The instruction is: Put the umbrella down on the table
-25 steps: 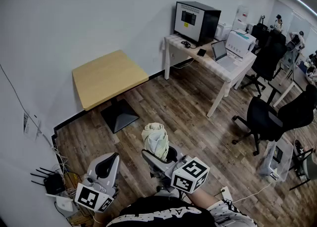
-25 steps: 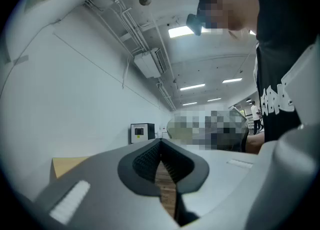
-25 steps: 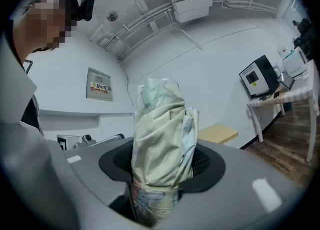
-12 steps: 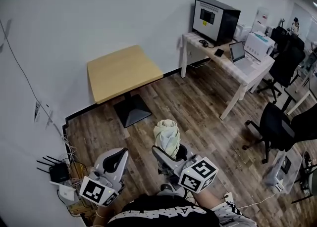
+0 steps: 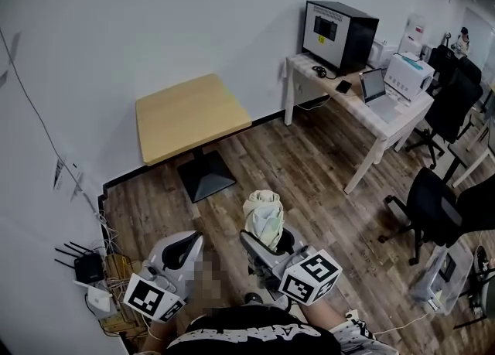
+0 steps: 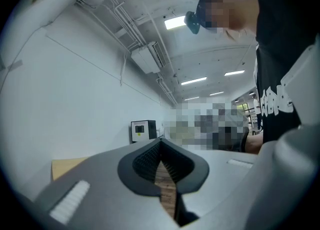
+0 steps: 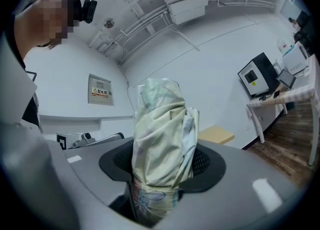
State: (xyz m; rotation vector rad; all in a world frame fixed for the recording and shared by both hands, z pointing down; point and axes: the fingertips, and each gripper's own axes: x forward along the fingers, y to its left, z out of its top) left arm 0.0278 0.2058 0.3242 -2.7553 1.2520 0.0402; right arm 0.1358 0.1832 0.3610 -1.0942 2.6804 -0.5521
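Two grippers hung over a wood-plank floor point(image 5: 309, 168), the umbrella point(image 5: 263, 214) held well apart from the table point(image 5: 189, 117).
At far left a router point(image 5: 89, 268) and cables sat by the white wall point(image 5: 155, 29). The left gripper point(image 5: 186, 239) had its jaws pressed together on nothing. Beyond it stood the bare tan table on a black base. The right gripper point(image 5: 267, 249) was clamped on the folded pale umbrella, which rose out of its jaws. Rightward, a white desk point(image 5: 398, 114) bore a black box point(image 5: 340, 32), with dark chairs point(image 5: 437, 206) nearby.

Umbrella point(image 5: 263, 218) — crinkled pale cloth; table point(image 5: 189, 114) — matt light wood; floor point(image 5: 309, 160) wood-grain planks.
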